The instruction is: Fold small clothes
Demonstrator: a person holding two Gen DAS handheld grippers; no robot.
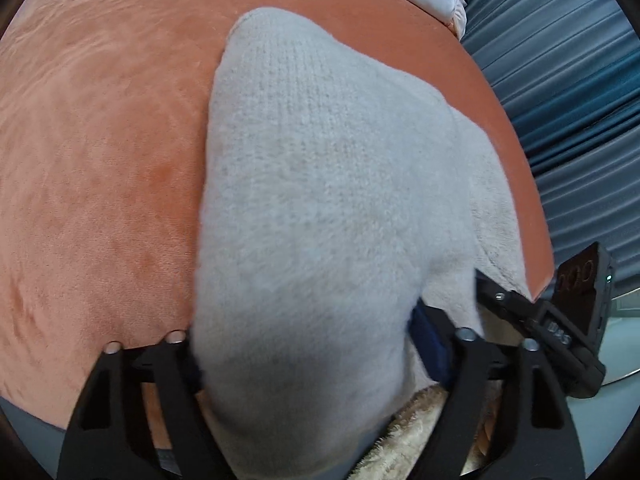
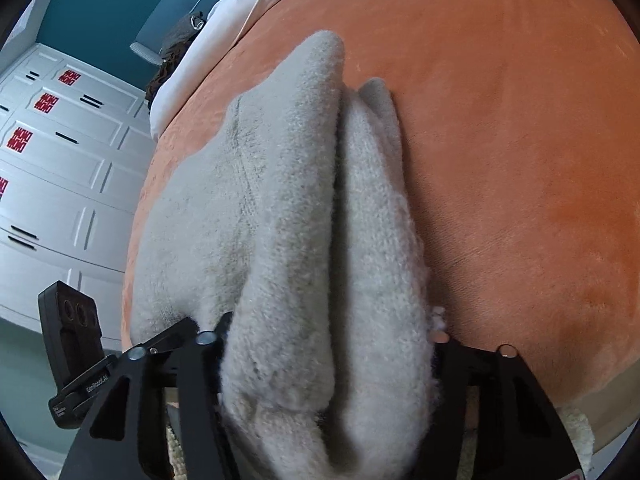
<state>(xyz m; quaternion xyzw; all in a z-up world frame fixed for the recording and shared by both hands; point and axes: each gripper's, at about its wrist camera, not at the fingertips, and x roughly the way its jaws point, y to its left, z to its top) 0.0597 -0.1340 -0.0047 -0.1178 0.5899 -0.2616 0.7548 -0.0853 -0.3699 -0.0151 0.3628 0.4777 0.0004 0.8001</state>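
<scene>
A pale grey knitted garment [image 1: 320,184] lies on an orange velvet bed cover [image 1: 100,160]. My left gripper [image 1: 308,360] is shut on its near edge, and the cloth bulges between the fingers and hides the tips. In the right wrist view the same garment [image 2: 304,240] is bunched in thick folds. My right gripper [image 2: 324,364] is shut on those folds, with the fingertips buried in the cloth. The other gripper's body [image 1: 576,320] shows at the right of the left wrist view, close by.
The orange cover [image 2: 520,160] spreads wide to the right. White bedding [image 2: 240,4] lies at its far end. White cabinets [image 2: 60,168] stand at the left and blue curtains [image 1: 568,80] at the right. A cream fluffy cloth [image 1: 420,432] lies under the left gripper.
</scene>
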